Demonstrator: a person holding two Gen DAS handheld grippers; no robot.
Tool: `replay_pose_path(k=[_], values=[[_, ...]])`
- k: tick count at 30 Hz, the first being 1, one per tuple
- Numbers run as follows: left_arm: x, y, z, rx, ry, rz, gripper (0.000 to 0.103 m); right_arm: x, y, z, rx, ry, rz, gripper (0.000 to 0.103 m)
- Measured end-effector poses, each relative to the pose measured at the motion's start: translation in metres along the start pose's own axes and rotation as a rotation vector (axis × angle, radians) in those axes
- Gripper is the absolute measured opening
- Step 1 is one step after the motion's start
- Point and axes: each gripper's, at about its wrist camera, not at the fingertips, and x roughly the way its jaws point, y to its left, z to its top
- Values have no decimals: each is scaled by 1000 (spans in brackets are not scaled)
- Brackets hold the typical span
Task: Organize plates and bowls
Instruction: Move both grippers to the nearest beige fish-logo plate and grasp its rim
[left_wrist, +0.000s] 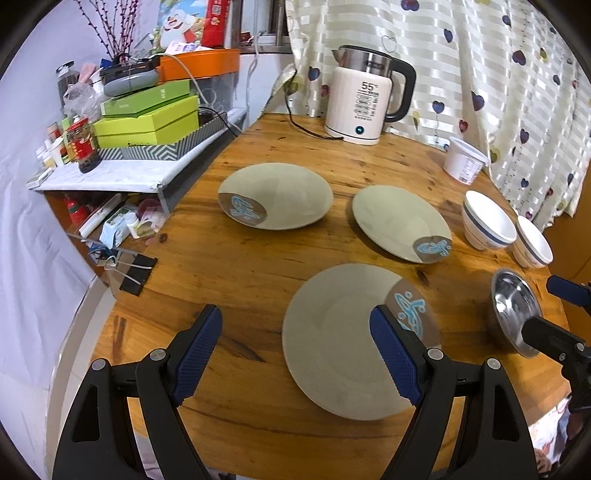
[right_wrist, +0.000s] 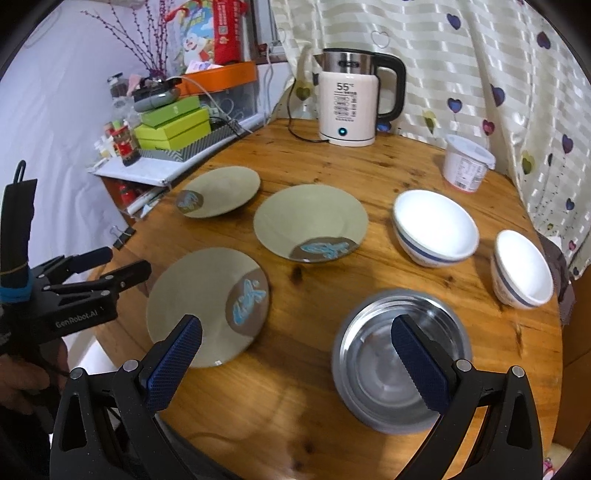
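Nearest the lens, at the bottom of the left wrist view, our left gripper (left_wrist: 295, 354) hangs with its blue pads wide apart and nothing between them. The right pad sits over the near plate (left_wrist: 343, 343), low and centre in that frame. In the right wrist view our right gripper (right_wrist: 295, 365) is likewise spread and empty, its right pad over the steel bowl (right_wrist: 399, 362) at lower right.

Nothing is stacked yet, so we judge the first pick is at hand. To take the near plate well, we should come in low at its rim, one pad under the lip and one above, and close firmly before lifting, since a glazed plate may slip. The steel bowl wants a grip across its wall.

Farther up the wooden table (left_wrist: 258, 258) lie a second plate (left_wrist: 399, 221) at centre right and a third plate (left_wrist: 277, 195) at centre left, apart from each other. Two white bowls (right_wrist: 436, 225) (right_wrist: 522, 267) stand at the right edge of the right wrist view. Beyond them, top centre, stands the kettle (left_wrist: 364, 99); we should keep clear of its cord.
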Motion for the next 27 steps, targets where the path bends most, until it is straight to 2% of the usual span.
replay_pose_path(k=[14, 22, 27], values=[[19, 31, 22, -50, -10, 42, 83, 35, 31, 47, -41, 5, 75, 103], [34, 54, 36, -100, -4, 35, 82, 62, 41, 74, -44, 24, 94, 96], [41, 68, 44, -126, -4, 31, 78, 77, 44, 87, -38, 38, 108, 93]])
